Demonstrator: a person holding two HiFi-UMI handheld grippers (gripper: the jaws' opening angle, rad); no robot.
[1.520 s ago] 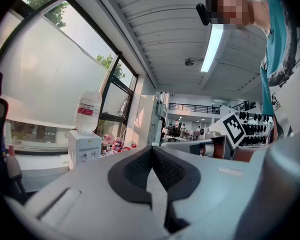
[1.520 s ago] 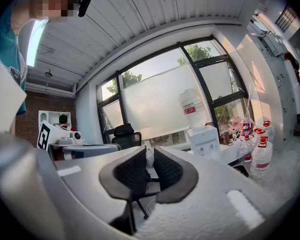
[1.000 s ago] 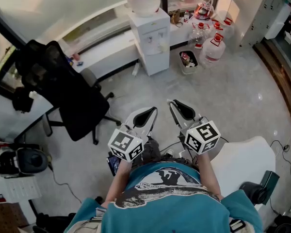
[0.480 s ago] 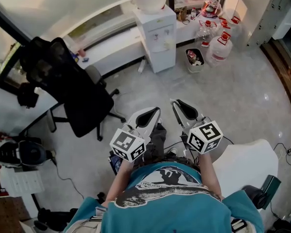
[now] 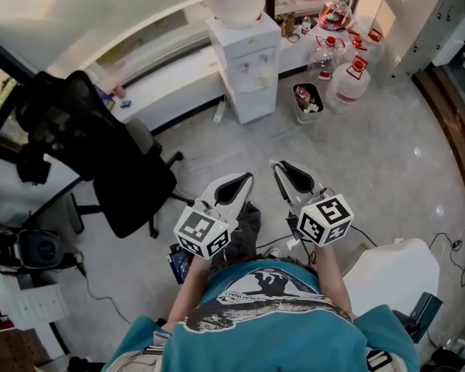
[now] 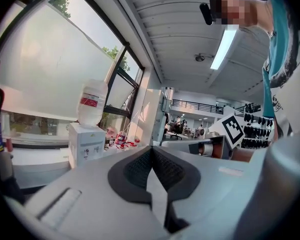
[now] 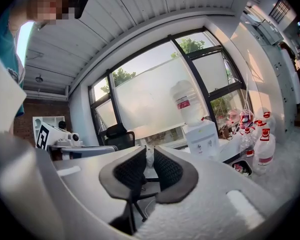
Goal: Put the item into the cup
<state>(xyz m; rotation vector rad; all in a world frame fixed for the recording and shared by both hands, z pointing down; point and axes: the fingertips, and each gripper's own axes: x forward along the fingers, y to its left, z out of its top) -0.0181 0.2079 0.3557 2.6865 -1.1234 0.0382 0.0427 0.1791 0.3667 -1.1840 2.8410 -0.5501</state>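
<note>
No cup or item shows in any view. Both grippers are held close to the person's chest, above a grey floor, pointing forward. My left gripper (image 5: 234, 181) has its black pads touching at the tips (image 6: 151, 151), with nothing between them. My right gripper (image 5: 288, 169) stands beside it, its pads (image 7: 166, 168) a narrow gap apart, and only the room behind shows through that gap. The marker cubes (image 5: 202, 232) (image 5: 324, 220) sit just in front of the teal shirt.
A black office chair (image 5: 101, 153) stands at the left by a desk (image 5: 8, 184). A white water dispenser (image 5: 244, 60), a bin (image 5: 306, 99) and water bottles (image 5: 349, 76) line the far wall. A white seat (image 5: 391, 266) is at the lower right.
The head view has swung slightly, so the chair and dispenser shift in frame. Both grippers keep their place and their jaws have not moved.
</note>
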